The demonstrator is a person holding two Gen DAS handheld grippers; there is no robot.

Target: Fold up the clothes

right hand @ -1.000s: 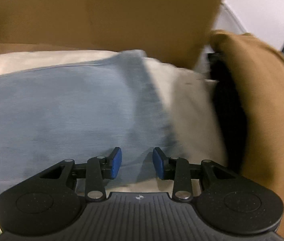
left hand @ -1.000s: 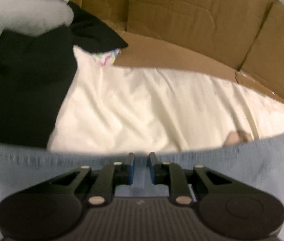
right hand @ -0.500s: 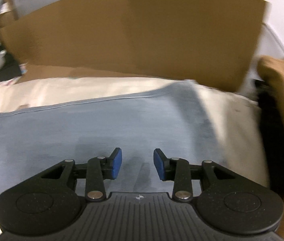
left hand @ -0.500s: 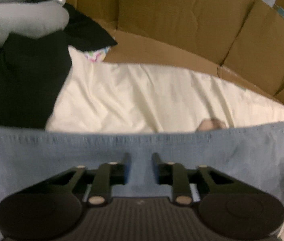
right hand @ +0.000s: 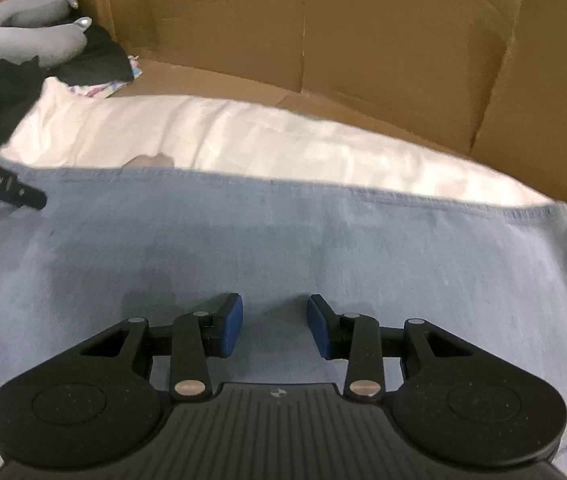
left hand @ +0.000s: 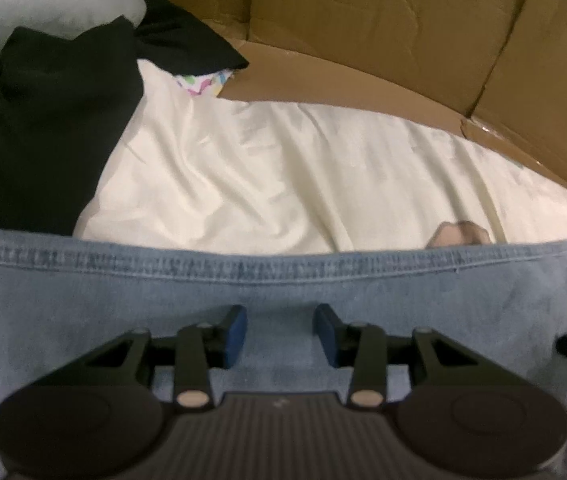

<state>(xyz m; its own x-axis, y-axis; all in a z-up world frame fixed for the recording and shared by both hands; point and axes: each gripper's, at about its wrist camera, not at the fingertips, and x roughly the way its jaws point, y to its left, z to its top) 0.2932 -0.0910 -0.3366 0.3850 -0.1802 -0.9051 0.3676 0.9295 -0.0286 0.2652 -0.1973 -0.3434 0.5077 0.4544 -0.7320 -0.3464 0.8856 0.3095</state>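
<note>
We have both the left gripper and the right gripper released above the blue garment; next we likely regrip its far hem to fold.

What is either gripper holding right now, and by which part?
Nothing. The left gripper and the right gripper both stand open above the blue garment, with only flat cloth showing through the gaps between their pads.

Everything sits on a cream sheet, kinda wrinkled. Light blue garment spread flat across the front, black clothing piled at the left, cardboard along the back edge.
</note>
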